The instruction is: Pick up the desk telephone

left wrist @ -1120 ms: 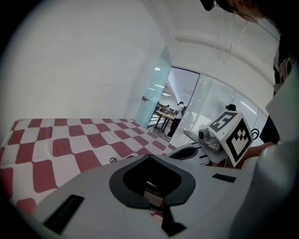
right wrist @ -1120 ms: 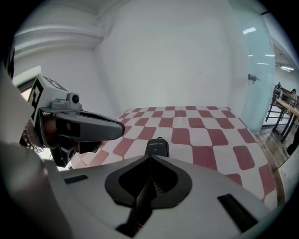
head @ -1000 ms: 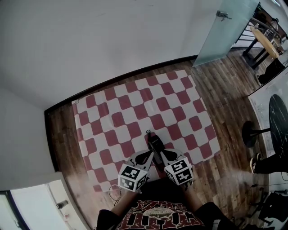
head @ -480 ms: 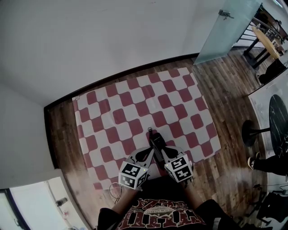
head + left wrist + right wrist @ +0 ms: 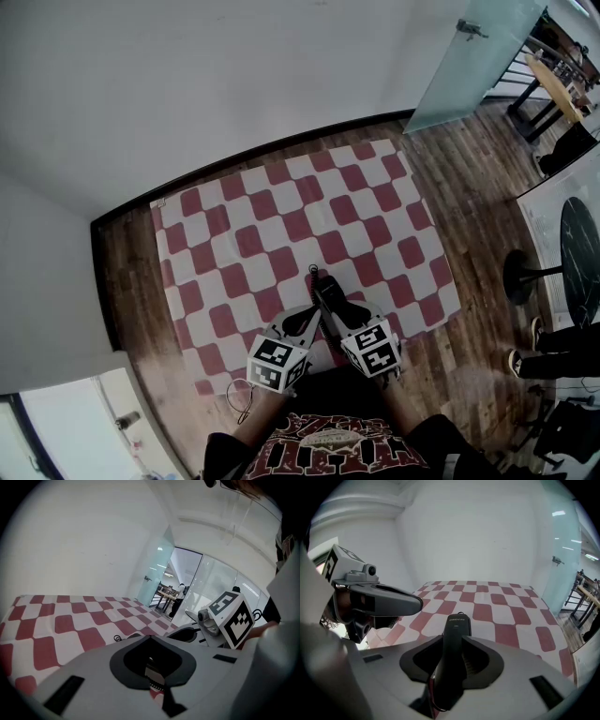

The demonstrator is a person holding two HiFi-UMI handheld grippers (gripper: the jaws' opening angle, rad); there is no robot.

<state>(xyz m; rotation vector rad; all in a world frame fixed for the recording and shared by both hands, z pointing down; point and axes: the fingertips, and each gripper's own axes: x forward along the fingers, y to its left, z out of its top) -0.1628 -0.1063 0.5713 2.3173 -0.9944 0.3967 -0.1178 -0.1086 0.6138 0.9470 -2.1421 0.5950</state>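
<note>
Here the right gripper (image 5: 454,641) has just been opening its jaws, slackening round the black telephone handset (image 5: 458,620) that stands between them above the checked cloth (image 5: 281,206) on the floor, probably to regrip. The left gripper (image 5: 151,660) waits beside it, jaws together and empty.

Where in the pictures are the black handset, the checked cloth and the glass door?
black handset (image 5: 453,653): right gripper view, middle of its body.
checked cloth (image 5: 281,216): head view, bare part of its far half.
glass door (image 5: 473,61): head view, middle of its pane.
</note>
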